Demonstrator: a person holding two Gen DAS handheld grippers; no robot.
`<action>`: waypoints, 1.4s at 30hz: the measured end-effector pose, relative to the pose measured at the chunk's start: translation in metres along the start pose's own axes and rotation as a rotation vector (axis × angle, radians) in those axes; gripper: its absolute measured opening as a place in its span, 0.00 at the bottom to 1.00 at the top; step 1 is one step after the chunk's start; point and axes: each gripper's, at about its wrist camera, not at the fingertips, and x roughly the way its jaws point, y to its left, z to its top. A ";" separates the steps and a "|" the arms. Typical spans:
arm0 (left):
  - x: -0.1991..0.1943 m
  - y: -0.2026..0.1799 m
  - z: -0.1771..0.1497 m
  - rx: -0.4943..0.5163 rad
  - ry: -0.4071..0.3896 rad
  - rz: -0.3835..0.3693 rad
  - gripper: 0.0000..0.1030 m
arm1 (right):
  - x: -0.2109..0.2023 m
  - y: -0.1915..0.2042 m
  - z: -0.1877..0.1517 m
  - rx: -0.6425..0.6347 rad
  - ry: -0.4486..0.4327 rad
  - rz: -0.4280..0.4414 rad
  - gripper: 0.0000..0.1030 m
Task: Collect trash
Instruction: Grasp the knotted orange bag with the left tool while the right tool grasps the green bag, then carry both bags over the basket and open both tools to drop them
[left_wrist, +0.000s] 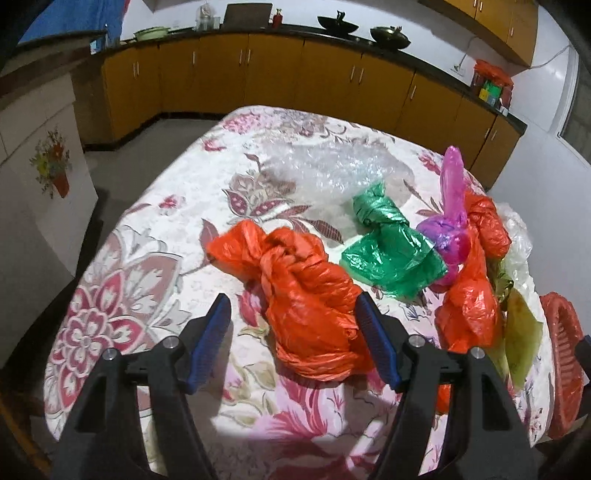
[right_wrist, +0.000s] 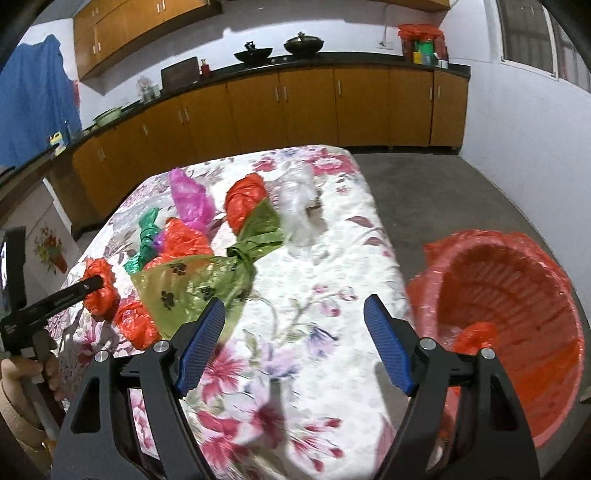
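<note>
A knotted orange plastic bag (left_wrist: 306, 295) lies on the flowery worktop (left_wrist: 147, 236) — right between the left hand-held gripper (left_wrist: 291, 343) fingers, which are released. The right hand-held gripper (right_wrist: 295, 343) is released too — near the red basket (right_wrist: 517, 314).

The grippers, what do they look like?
Each gripper has black plastic arms with triangle cutouts, silver round bolts, and two blue ribbed pads. In the right wrist view, the other gripper shows white lettering, and a hand with a tan sleeve.

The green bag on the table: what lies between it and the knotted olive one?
An orange bag, with a bit of the pink bag behind it; the right wrist view shows this.
</note>
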 end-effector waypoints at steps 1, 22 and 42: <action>0.004 0.000 0.000 0.003 0.008 -0.008 0.67 | 0.002 0.003 0.001 0.000 0.002 0.003 0.75; -0.009 0.017 0.005 0.031 -0.061 -0.039 0.28 | 0.078 0.042 0.029 0.093 0.111 0.070 0.59; -0.039 0.006 0.003 0.063 -0.108 -0.083 0.29 | 0.054 0.020 -0.012 -0.038 0.165 0.031 0.05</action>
